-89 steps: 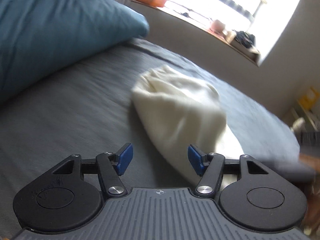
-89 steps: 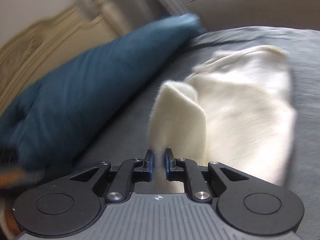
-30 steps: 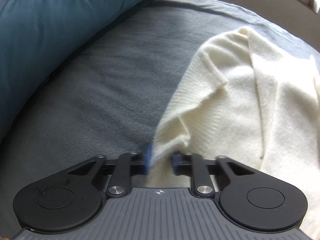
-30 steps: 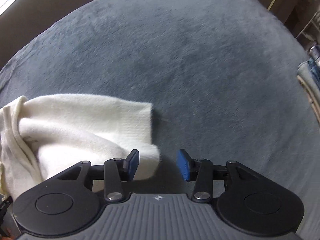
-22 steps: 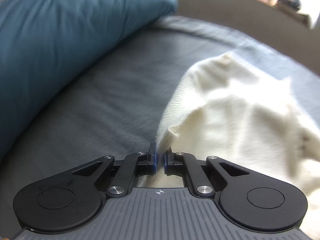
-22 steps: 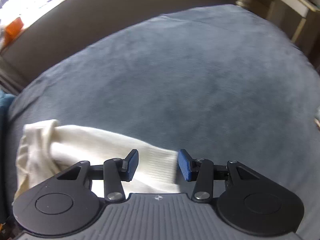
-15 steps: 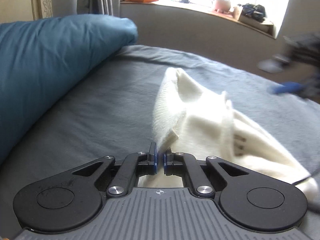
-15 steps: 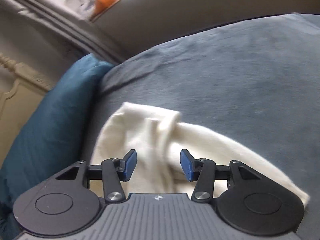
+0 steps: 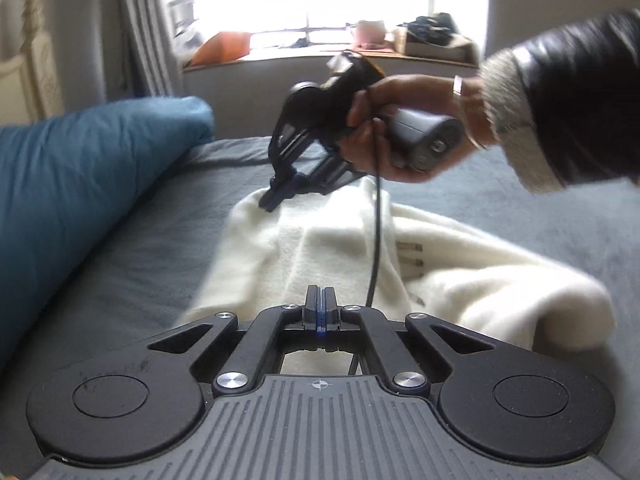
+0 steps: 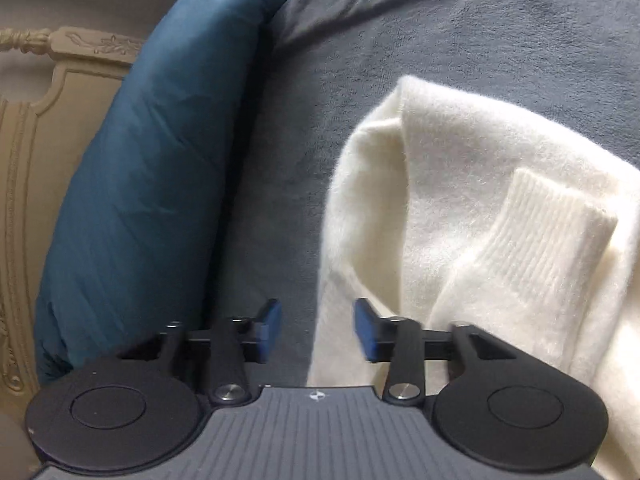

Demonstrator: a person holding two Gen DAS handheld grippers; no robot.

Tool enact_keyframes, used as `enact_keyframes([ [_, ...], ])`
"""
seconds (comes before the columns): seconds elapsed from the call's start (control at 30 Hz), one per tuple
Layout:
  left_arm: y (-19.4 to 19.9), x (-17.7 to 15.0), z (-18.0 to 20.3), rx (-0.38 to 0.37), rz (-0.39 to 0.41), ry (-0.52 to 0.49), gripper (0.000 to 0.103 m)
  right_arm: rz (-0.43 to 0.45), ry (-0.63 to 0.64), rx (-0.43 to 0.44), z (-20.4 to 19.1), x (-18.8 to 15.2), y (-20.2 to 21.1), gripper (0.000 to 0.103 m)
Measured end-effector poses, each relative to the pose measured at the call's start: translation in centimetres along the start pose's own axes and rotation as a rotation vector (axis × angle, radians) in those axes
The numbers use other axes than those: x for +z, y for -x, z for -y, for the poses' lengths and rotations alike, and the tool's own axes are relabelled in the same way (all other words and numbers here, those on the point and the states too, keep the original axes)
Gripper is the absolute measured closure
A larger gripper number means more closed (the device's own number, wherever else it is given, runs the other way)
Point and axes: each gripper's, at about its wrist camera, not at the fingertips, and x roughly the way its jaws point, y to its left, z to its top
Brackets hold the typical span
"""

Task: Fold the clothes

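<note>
A cream knit sweater (image 9: 460, 280) lies bunched on the grey bed (image 9: 132, 256). My left gripper (image 9: 320, 300) is shut at the sweater's near edge; I cannot see any fabric between its pads. The right gripper (image 9: 276, 196), held in a hand, hovers over the sweater's far end in the left wrist view. In the right wrist view the right gripper (image 10: 318, 330) is open, straddling the left edge of the sweater (image 10: 460, 184). A ribbed cuff (image 10: 548, 236) lies folded on top.
A teal pillow (image 10: 152, 184) lies along the left side of the bed, against a cream carved headboard (image 10: 36, 132). A cluttered windowsill (image 9: 340, 46) is beyond the bed. A black cable (image 9: 376, 236) hangs from the right gripper.
The left gripper closed on the sweater's edge and pulled it up and back. The right gripper, open throughout, swung from the sweater's sleeve end over to the end near the pillow.
</note>
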Motion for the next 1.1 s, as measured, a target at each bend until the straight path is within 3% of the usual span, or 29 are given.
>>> enact_keyframes([
  [0.13, 0.0, -2.1, -2.4, 0.027, -0.006, 0.057, 0.103, 0.084, -0.01, 0.013, 0.5, -2.1, 1.0, 0.103],
  [0.23, 0.0, -3.5, -4.8, 0.066, -0.012, 0.12, 0.1, 0.155, 0.08, 0.038, 0.2, -3.5, 2.9, 0.102],
  [0.33, -0.6, -4.6, -9.3, 0.109, -0.042, 0.237, 0.075, 0.205, 0.251, -0.075, -1.1, -4.0, 4.2, 0.1],
  [0.4, -2.1, -4.9, -11.8, 0.12, -0.073, 0.303, 0.07, 0.234, 0.385, -0.198, -2.0, -3.9, 4.7, 0.096],
  [0.47, -3.9, -4.9, -13.9, 0.121, -0.109, 0.361, 0.056, 0.233, 0.479, -0.301, -2.6, -3.5, 4.6, 0.08],
  [0.5, -4.8, -5.0, -15.0, 0.121, -0.127, 0.389, 0.051, 0.233, 0.514, -0.341, -2.8, -3.2, 4.6, 0.077],
  [0.53, -5.7, -5.0, -16.1, 0.121, -0.145, 0.418, 0.044, 0.23, 0.541, -0.368, -3.0, -3.0, 4.5, 0.074],
  [0.6, -7.6, -5.1, -18.1, 0.112, -0.184, 0.474, 0.043, 0.235, 0.556, -0.367, -2.8, -3.2, 4.5, 0.074],
  [0.67, -10.2, -4.9, -18.9, 0.045, -0.241, 0.521, 0.036, 0.232, 0.55, -0.341, -2.6, -3.4, 4.5, 0.072],
  [0.73, -12.5, -4.9, -19.0, 0.015, -0.287, 0.543, 0.038, 0.23, 0.55, -0.323, -2.4, -3.5, 4.3, 0.071],
  [0.8, -13.8, -4.8, -18.0, 0.041, -0.282, 0.491, 0.053, 0.225, 0.524, -0.284, -2.3, -3.4, 4.3, 0.068],
  [0.83, -14.0, -4.4, -17.2, 0.06, -0.271, 0.441, 0.078, 0.22, 0.501, -0.26, -2.2, -3.3, 4.3, 0.063],
  [0.87, -13.9, -4.1, -16.4, 0.059, -0.249, 0.401, 0.096, 0.215, 0.478, -0.233, -2.2, -3.1, 4.4, 0.059],
  [1.0, -11.2, -3.1, -12.6, 0.036, -0.122, 0.328, 0.097, 0.18, 0.385, -0.122, -2.3, -2.4, 4.3, 0.05],
  [1.1, -8.9, -2.1, -9.0, -0.043, -0.06, 0.241, 0.097, 0.142, 0.311, -0.056, -2.2, -1.8, 3.6, 0.039],
])
